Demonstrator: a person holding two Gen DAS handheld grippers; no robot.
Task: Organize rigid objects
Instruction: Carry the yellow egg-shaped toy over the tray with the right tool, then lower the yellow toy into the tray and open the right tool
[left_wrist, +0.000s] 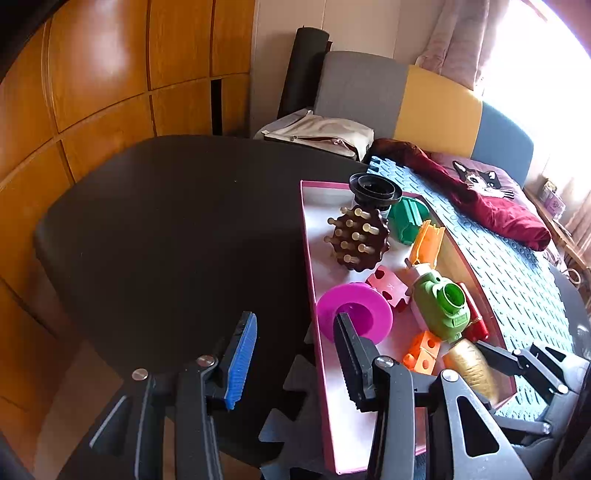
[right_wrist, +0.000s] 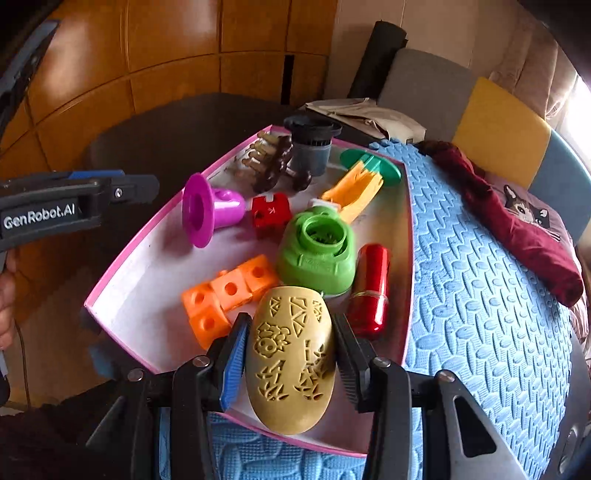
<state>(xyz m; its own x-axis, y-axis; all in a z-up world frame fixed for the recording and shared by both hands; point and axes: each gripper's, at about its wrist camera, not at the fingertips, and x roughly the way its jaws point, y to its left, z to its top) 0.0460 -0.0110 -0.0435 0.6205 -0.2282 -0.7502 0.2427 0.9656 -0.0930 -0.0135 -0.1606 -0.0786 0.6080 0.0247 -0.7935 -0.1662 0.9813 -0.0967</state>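
The gold egg (right_wrist: 290, 363) is clamped between the right gripper (right_wrist: 290, 365) pads, held over the near edge of the pink tray (right_wrist: 122, 280). The tray sits on a blue mat (right_wrist: 476, 302) and is packed already: orange cubes (right_wrist: 225, 295) just beside the egg, a green piece (right_wrist: 317, 251), a red capsule (right_wrist: 371, 288), a magenta spool (right_wrist: 208, 210). The left gripper (left_wrist: 295, 354) is parked at the tray's left edge, jaws apart, nothing gripped.

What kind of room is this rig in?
Probably a home living room or bedroom, not a lab: wooden cabinet doors, a grey, yellow and blue sofa holding a cat-print cushion, and a curtained window.
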